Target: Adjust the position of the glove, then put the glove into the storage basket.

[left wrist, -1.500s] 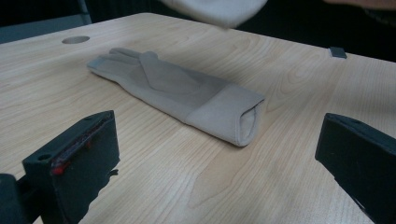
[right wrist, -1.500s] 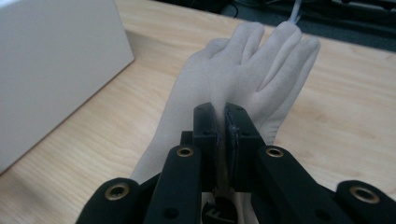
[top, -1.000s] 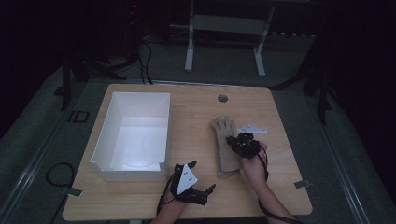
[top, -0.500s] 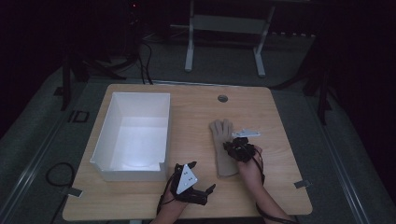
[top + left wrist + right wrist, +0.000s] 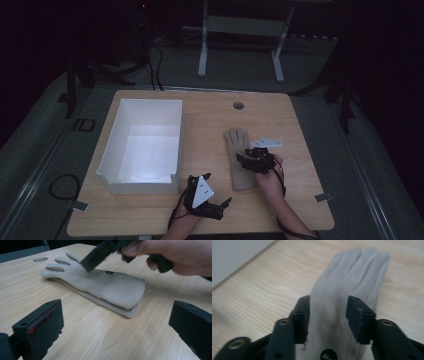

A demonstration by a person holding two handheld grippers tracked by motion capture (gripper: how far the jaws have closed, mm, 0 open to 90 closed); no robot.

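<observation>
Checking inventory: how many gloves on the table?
2, it seems: the beige gloves lie stacked right of the white box. The left gripper view shows two layered cuffs. The right tool straddles the top one, jaws open.

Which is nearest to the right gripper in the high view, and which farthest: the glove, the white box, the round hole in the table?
1. Glove: under the right gripper.
2. Round hole: beyond it, near the far edge.
3. White box: at the left.

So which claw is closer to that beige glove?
Right. The right claw sits over the glove, jaws straddling it; the left claw rests apart, nearer the table edge.
</observation>
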